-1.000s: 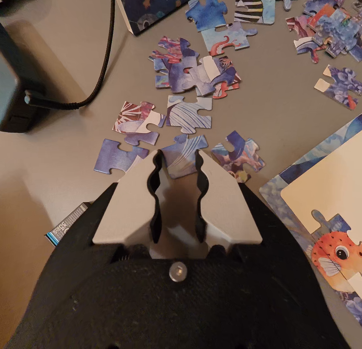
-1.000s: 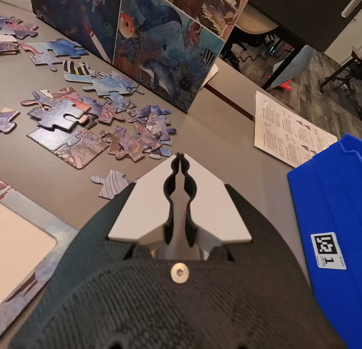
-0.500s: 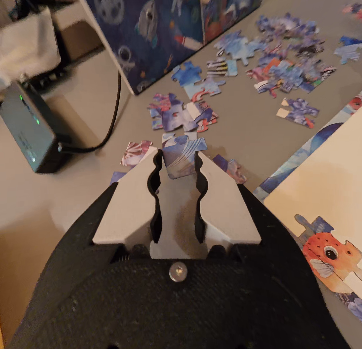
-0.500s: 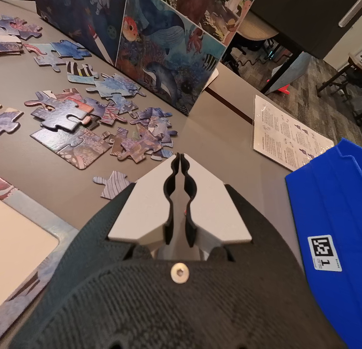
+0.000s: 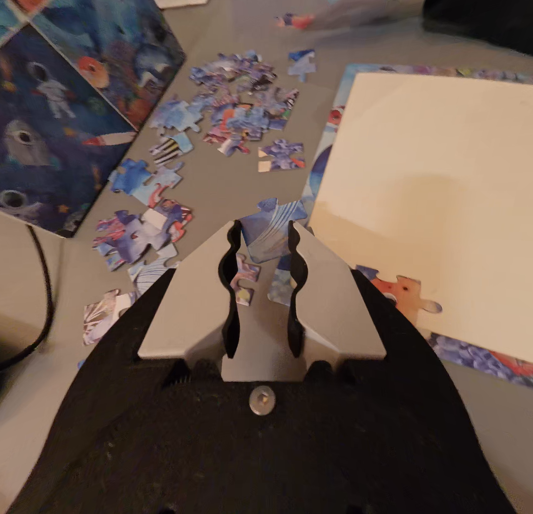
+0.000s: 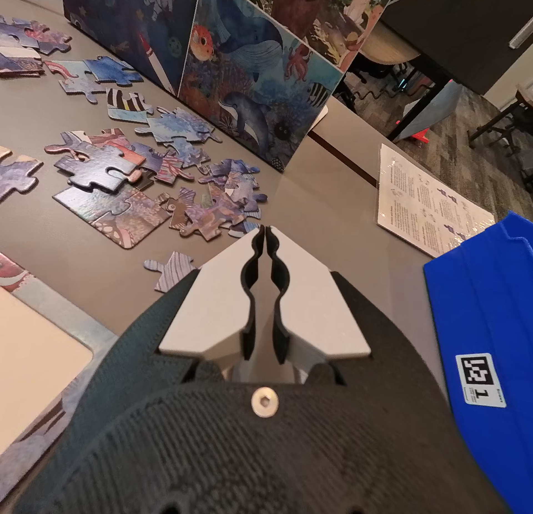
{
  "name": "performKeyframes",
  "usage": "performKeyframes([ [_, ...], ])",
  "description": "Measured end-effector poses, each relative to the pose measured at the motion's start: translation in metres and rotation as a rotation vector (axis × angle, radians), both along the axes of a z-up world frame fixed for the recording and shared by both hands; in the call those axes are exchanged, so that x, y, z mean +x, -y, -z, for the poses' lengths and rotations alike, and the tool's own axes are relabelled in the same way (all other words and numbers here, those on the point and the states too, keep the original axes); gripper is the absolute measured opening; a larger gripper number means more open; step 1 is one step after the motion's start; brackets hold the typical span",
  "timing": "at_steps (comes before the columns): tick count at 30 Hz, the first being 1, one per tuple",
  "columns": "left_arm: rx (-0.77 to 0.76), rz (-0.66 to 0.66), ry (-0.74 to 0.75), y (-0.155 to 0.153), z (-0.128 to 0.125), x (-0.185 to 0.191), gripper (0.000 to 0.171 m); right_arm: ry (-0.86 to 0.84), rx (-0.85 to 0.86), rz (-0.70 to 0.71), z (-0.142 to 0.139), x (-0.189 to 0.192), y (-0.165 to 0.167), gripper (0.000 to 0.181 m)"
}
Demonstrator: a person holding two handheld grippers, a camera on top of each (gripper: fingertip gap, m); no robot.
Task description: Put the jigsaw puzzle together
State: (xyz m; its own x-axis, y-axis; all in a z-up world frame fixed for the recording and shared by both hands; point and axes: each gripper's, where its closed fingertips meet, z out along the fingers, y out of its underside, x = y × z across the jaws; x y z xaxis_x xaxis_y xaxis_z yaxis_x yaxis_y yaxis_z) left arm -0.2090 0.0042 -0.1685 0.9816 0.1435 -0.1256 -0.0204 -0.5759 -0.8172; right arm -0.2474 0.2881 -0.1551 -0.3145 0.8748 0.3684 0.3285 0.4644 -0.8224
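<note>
Grey table [image 5: 236, 183], loose pieces [image 5: 239, 117] scattered upper centre. Left gripper [image 5: 264, 226] clamps blue striped piece [image 5: 271, 229] beside cream puzzle tray [image 5: 432, 183], frame right. Right gripper [image 6: 265, 229] pinched closed, empty.

A grey table [image 6: 331, 189] fills most of both views. In the right wrist view, a laminated instruction sheet [image 6: 427, 206] lies flat at the right middle of the frame, and just below it a blue plastic bin [image 6: 484, 312] with a square black-and-white marker sticker [image 6: 477, 383] fills the lower right. Beyond the table edge, at the upper right, dark furniture legs [image 6: 415, 108] stand on patterned carpet [image 6: 467, 125]. In the left wrist view, a black cable [image 5: 43, 284] curves along the left edge, and a dark sleeve [image 5: 484, 13] sits blurred at the upper right corner.
</note>
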Motion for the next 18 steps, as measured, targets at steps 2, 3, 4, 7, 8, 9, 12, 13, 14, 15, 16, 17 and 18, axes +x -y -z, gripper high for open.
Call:
performKeyframes([
  [2, -0.031, 0.045, 0.031, 0.004, 0.006, 0.008, 0.031, -0.003, 0.002, -0.002, -0.001, 0.0, 0.001, 0.0],
  [3, -0.045, 0.065, 0.038, 0.007, 0.008, 0.011, 0.03, -0.004, 0.002, -0.003, -0.001, 0.0, 0.001, 0.0],
  [4, -0.051, 0.076, 0.042, 0.01, 0.01, 0.013, 0.031, -0.004, 0.001, -0.003, -0.001, 0.0, 0.001, 0.0],
  [7, -0.06, 0.116, 0.087, 0.017, 0.013, 0.022, 0.03, -0.001, 0.0, -0.005, -0.001, 0.0, 0.001, 0.0],
  [8, -0.065, 0.124, 0.094, 0.018, 0.015, 0.023, 0.03, -0.001, 0.0, -0.006, -0.001, 0.0, 0.001, 0.0],
  [9, -0.071, 0.131, 0.094, 0.019, 0.016, 0.025, 0.031, -0.001, 0.0, -0.008, -0.001, 0.0, 0.002, 0.0],
  [12, -0.085, 0.158, 0.098, 0.018, 0.018, 0.031, 0.031, -0.001, 0.006, -0.013, -0.001, 0.0, 0.003, 0.0],
  [13, -0.092, 0.165, 0.101, 0.017, 0.019, 0.032, 0.031, -0.001, 0.007, -0.014, 0.0, 0.0, 0.003, 0.0],
  [14, -0.099, 0.171, 0.104, 0.017, 0.021, 0.034, 0.031, 0.0, 0.007, -0.015, 0.0, 0.0, 0.004, 0.0],
  [15, -0.106, 0.174, 0.107, 0.017, 0.022, 0.035, 0.031, 0.001, 0.006, -0.015, 0.0, 0.0, 0.004, 0.0],
  [16, -0.111, 0.176, 0.109, 0.016, 0.023, 0.035, 0.031, 0.002, 0.005, -0.016, 0.0, 0.0, 0.004, 0.0],
  [17, -0.114, 0.178, 0.111, 0.016, 0.024, 0.036, 0.031, 0.002, 0.005, -0.018, 0.0, 0.0, 0.005, 0.0],
  [18, -0.113, 0.182, 0.113, 0.016, 0.024, 0.037, 0.031, 0.001, 0.006, -0.02, 0.0, 0.0, 0.005, 0.0],
])
